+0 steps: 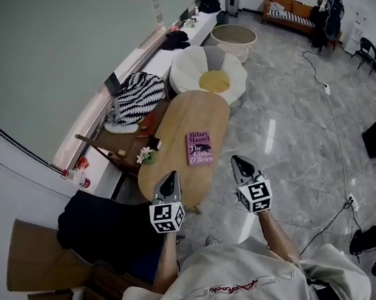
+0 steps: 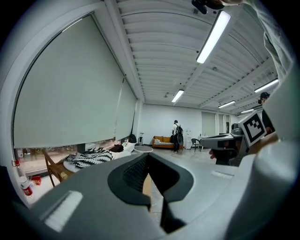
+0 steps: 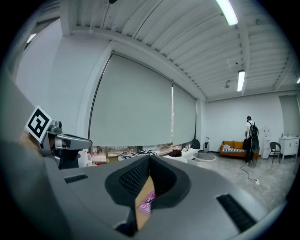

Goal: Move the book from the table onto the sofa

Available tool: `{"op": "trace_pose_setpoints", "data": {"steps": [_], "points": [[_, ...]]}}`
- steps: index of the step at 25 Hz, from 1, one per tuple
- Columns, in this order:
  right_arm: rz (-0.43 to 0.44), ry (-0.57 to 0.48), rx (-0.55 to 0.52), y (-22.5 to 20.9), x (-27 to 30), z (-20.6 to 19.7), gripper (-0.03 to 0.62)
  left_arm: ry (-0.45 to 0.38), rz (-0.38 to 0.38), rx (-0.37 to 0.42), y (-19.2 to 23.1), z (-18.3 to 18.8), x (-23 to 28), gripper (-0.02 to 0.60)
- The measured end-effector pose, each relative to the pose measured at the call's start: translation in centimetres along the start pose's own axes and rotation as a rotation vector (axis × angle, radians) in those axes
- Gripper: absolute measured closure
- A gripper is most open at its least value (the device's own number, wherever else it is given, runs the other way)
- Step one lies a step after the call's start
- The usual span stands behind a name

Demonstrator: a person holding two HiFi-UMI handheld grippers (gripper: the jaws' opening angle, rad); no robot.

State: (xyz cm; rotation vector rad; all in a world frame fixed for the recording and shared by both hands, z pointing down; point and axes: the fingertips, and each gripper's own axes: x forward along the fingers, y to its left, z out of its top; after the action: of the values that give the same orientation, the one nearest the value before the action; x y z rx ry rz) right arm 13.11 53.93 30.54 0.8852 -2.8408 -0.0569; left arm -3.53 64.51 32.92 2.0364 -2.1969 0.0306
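Note:
A purple book (image 1: pixel 199 147) lies flat on the oval wooden table (image 1: pixel 207 113), right of its middle. My left gripper (image 1: pixel 169 180) is shut and empty, hanging over the table's near left edge. My right gripper (image 1: pixel 241 164) is shut too, held above the floor just off the table's near right edge. Both sit short of the book, one on each side. In the right gripper view a sliver of the book (image 3: pixel 147 202) and table shows between the closed jaws. An orange sofa (image 1: pixel 288 13) stands at the far end of the room, also seen in the right gripper view as the sofa (image 3: pixel 234 148).
A small flower pot (image 1: pixel 146 156) and a dark object stand on the table's left side. A wooden chair (image 1: pixel 110 149) with a striped blanket (image 1: pixel 137 96) is left of it. A flower-shaped cushion seat (image 1: pixel 207 74) and a round table (image 1: pixel 233 36) lie beyond. A person (image 1: pixel 328 4) stands by the sofa. Cables cross the floor.

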Motion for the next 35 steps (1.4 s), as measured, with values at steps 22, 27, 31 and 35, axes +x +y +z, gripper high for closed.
{"op": "trace_pose_setpoints", "data": {"steps": [22,27,31,35], "points": [[-0.024,0.041,0.041,0.3,1.7,-2.2,0.588,0.042,-0.027,-0.014,1.5,-2.2,1.6,0.573],[-0.023,0.031,0.050,-1.0,2.9,-2.6,0.588,0.045,-0.030,-0.012,1.6,-2.3,3.6,0.573],[-0.022,0.033,0.063,-2.8,4.5,-3.0,0.587,0.051,-0.034,-0.005,1.5,-2.1,6.1,0.574],[-0.009,0.030,0.067,-5.0,7.1,-2.8,0.588,0.056,-0.027,0.002,1.8,-1.7,9.3,0.574]]}}
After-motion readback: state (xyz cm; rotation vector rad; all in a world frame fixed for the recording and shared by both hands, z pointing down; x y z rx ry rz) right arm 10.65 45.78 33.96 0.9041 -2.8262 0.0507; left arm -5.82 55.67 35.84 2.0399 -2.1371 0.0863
